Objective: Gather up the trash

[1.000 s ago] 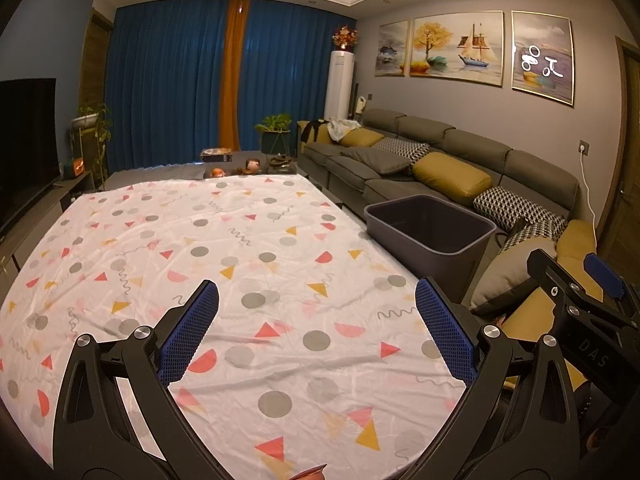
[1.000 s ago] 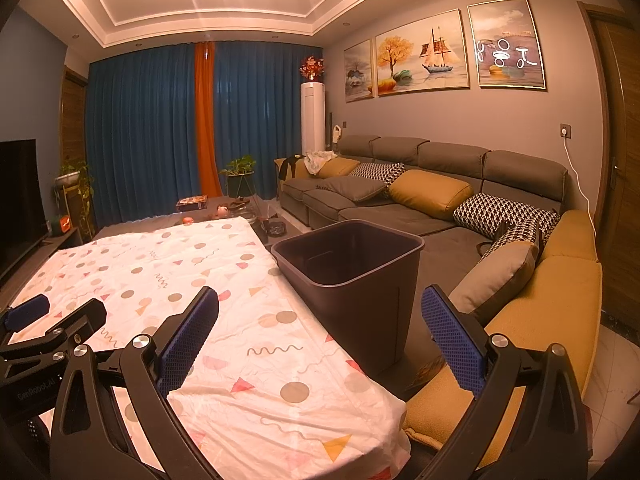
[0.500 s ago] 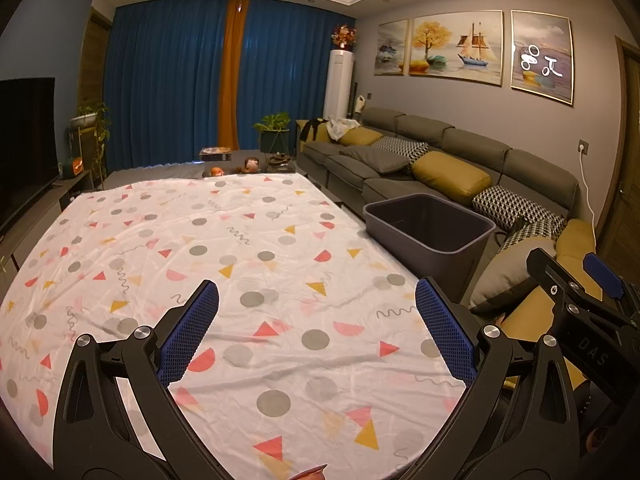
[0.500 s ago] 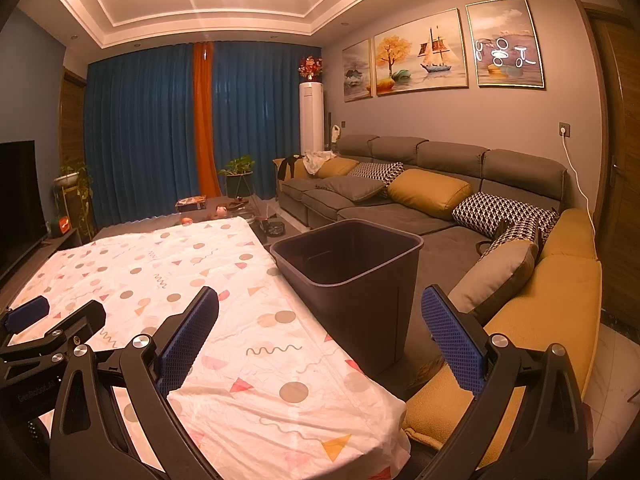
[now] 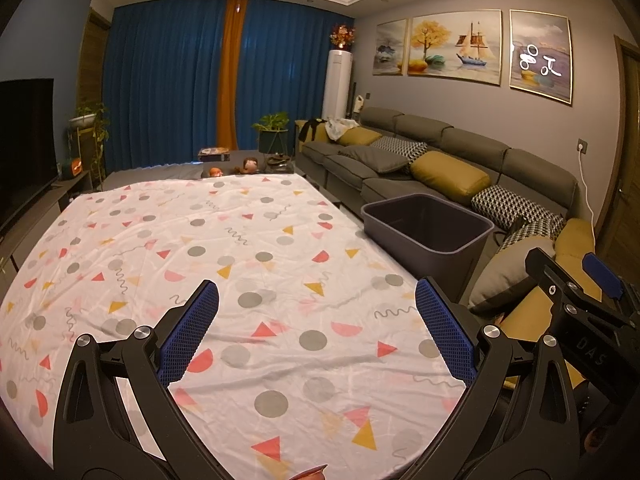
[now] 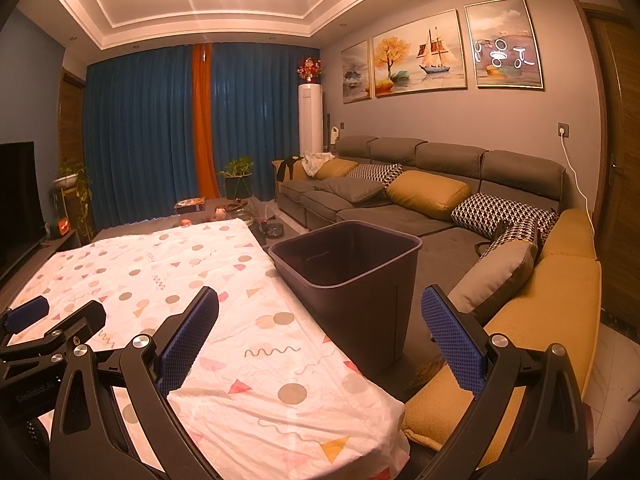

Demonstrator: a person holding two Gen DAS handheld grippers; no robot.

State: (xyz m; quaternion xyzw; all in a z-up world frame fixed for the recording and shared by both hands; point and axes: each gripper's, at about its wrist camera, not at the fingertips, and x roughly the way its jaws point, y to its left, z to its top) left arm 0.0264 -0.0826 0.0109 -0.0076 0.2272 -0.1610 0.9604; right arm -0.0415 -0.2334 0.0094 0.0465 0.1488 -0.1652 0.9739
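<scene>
Living room, warm dim light; patterned cloth (image 5: pixel 240 248) covers the table, blue curtains (image 5: pixel 168 92) behind, grey sofa (image 6: pixel 400 196) along the wall to the right.

Left gripper (image 5: pixel 316 328) hangs over the cloth, jaws spread wide, nothing between them. Right gripper (image 6: pixel 320 328) is also spread wide and empty, aimed past the table corner toward the bin (image 6: pixel 352 268). The bin stands on the floor just beside the table's right edge, between table and sofa, upright; something dark lies at its bottom, too dim to identify.

No trash shows on the cloth in either view. One small reddish rim (image 5: pixel 308 474) peeks in at the bottom edge of the left view, too cut off to name. Judgement: collecting is either done or the next piece sits outside the frames.

Risks:
- Loose, wrinkled cloth could snag on a fingertip and drag if a jaw sweeps low.
- The bin looks light; a nudge from the right gripper could tip or shove it.
- The two grippers sit near each other at the table's near corner; crossing paths could knock them together.
- Dim light may hide small scraps among the printed shapes.

Obstacles: cushions (image 6: pixel 496 276) crowd the bin's far side; clutter (image 5: pixel 248 164) lies beyond the table's far end.
</scene>
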